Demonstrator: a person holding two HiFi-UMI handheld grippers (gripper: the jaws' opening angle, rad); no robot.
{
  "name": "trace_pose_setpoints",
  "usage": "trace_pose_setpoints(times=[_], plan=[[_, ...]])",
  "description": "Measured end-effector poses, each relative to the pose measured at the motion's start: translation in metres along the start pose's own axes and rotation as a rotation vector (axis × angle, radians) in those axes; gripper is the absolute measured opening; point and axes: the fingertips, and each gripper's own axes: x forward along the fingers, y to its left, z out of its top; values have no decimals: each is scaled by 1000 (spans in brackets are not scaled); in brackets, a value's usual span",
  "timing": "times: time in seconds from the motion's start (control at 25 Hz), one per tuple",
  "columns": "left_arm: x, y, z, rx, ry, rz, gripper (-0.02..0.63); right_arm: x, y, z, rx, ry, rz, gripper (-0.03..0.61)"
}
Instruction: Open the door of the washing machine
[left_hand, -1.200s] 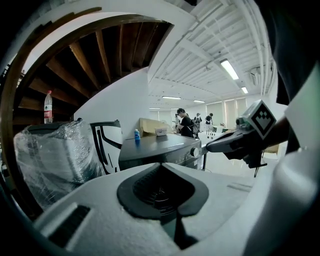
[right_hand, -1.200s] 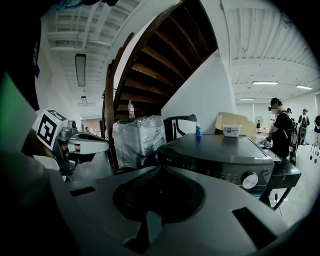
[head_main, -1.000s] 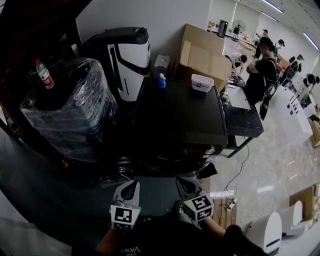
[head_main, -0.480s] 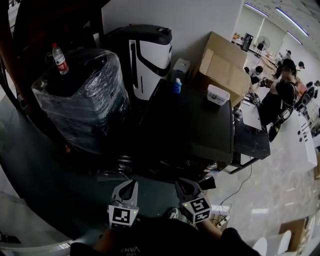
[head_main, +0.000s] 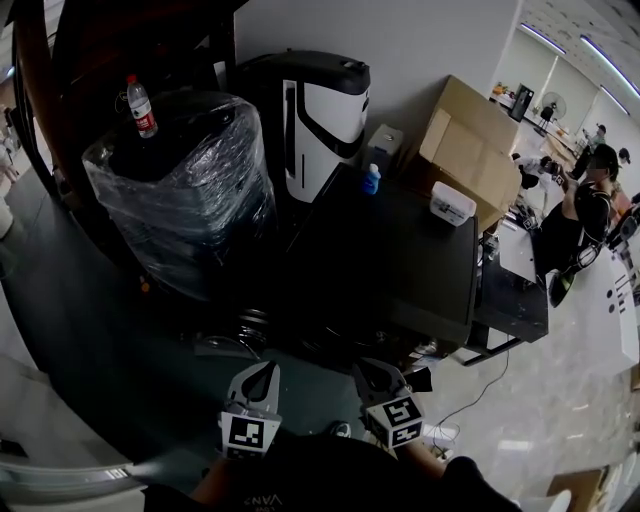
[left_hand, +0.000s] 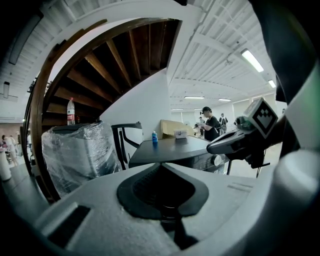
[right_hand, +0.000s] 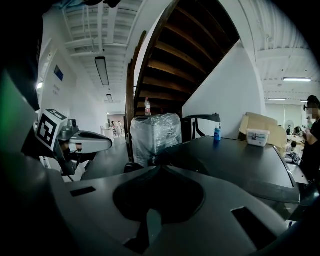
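- Left tool: jaws fully together, tips meeting in the left gripper view, with nothing between them.
- Right tool: jaws fully together in the right gripper view, also with nothing held.
- Both tools sit side by side low in the head view. They are in front of the washing machine and apart from it.
- The washing machine is a dark unit in the centre of the head view, standing against the white wall. Its front face is in deep shadow, so the door cannot be made out.
- A blue bottle stands upright at the rear edge of the machine top.
- A white lidded box sits on the machine top, to the right of the bottle. Its lid is on and the contents cannot be seen.
- Left of the machine is a black-and-white appliance.
- Further left is a plastic-wrapped unit. A water bottle with a red label stands upright on top of it.
- Cardboard boxes are stacked behind the machine, and their contents are not visible.
- A low dark counter adjoins the machine on the right.
- A person stands well apart, at the far right.
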Motion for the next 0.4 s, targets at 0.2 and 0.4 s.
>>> trace_pose_setpoints(times=[0.2,0.4], plan=[[-2,1,-2,-5,9,8,17,1,2,0,2,0,11,5],[-1,8,-3,-11,5,18,17,3,3,-1,9,1,10,5]])
